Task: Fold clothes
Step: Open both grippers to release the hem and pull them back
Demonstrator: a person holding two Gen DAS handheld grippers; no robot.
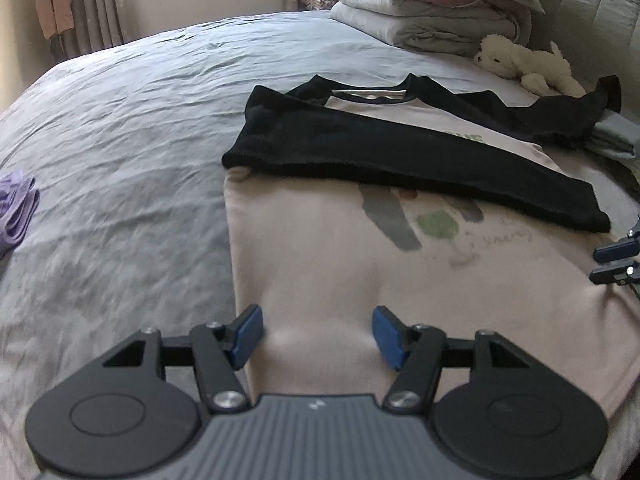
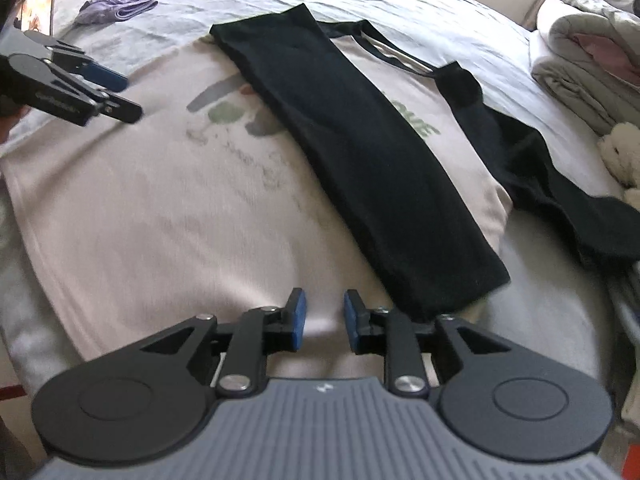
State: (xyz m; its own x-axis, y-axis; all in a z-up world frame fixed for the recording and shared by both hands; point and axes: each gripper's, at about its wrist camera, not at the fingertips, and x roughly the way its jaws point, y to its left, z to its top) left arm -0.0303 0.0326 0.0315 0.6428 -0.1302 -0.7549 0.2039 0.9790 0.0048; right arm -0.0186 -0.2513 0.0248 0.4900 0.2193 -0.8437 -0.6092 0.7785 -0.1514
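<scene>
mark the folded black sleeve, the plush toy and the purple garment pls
folded black sleeve [image 1: 400, 160]: left wrist view, mid-length of the sleeve.
plush toy [image 1: 528, 62]: left wrist view, on its body.
purple garment [image 2: 120, 4]: right wrist view, middle of the bundle.

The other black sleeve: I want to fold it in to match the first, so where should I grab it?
Grip the sleeve near its cuff end, coming from the shirt's right side with the right gripper. It trails loose off the body toward the plush toy, so the free end lifts clear and swings across like the folded sleeve.
</scene>
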